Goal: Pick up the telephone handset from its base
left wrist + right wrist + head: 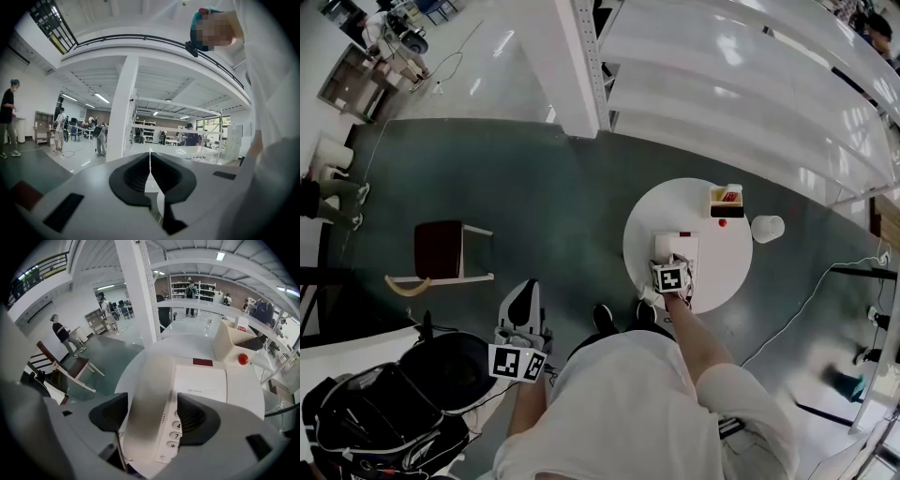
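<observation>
Head view: taken from above person, aimed steeply down; floor kept far off, table [654, 214] placed at 3 o'clock. Right gripper view: set close over phone [201, 380], tilted down, faced toward 12 o'clock across table. Left gripper view: held about level, faced out across hall toward pillar [121, 112]. Table, phone, chair [441, 249] shared by head and right gripper views; pillar caught in all three.

The right gripper [152, 420] is pitched steeply down over the handset [146, 390], jaws wide apart astride it, pads not pressing. The left gripper [150, 174] is level, jaws together, well apart from the handset.
</observation>
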A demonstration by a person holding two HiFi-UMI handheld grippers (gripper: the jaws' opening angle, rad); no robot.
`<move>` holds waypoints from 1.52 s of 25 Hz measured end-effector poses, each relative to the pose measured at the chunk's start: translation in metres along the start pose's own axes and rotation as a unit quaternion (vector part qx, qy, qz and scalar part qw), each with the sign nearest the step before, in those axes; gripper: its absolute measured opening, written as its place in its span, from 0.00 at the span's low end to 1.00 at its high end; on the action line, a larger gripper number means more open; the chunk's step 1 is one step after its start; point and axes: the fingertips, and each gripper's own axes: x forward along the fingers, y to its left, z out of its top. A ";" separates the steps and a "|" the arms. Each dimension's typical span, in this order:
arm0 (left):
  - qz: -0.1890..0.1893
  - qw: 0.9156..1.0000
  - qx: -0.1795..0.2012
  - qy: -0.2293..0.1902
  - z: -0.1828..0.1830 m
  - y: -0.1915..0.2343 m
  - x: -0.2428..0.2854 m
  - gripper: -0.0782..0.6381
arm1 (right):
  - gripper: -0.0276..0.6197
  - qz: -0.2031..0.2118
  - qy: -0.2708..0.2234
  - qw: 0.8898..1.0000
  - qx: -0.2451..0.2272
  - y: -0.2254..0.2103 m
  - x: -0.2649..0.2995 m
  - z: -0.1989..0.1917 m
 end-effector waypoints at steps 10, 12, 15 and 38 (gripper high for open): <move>0.016 1.000 -0.006 0.004 -0.002 0.005 -0.009 0.14 | 0.50 -0.015 0.003 0.999 0.028 0.001 0.005 0.001; 0.017 1.000 -0.006 0.004 -0.001 0.006 -0.009 0.14 | 0.48 -0.023 0.013 0.999 0.032 0.001 0.003 0.001; 0.016 1.000 0.000 0.002 0.001 0.004 -0.009 0.14 | 0.44 -0.021 0.031 0.998 0.043 0.007 0.006 -0.003; 0.014 1.000 0.003 -0.006 0.001 -0.001 -0.007 0.14 | 0.40 -0.033 0.022 0.996 0.074 -0.006 0.009 -0.007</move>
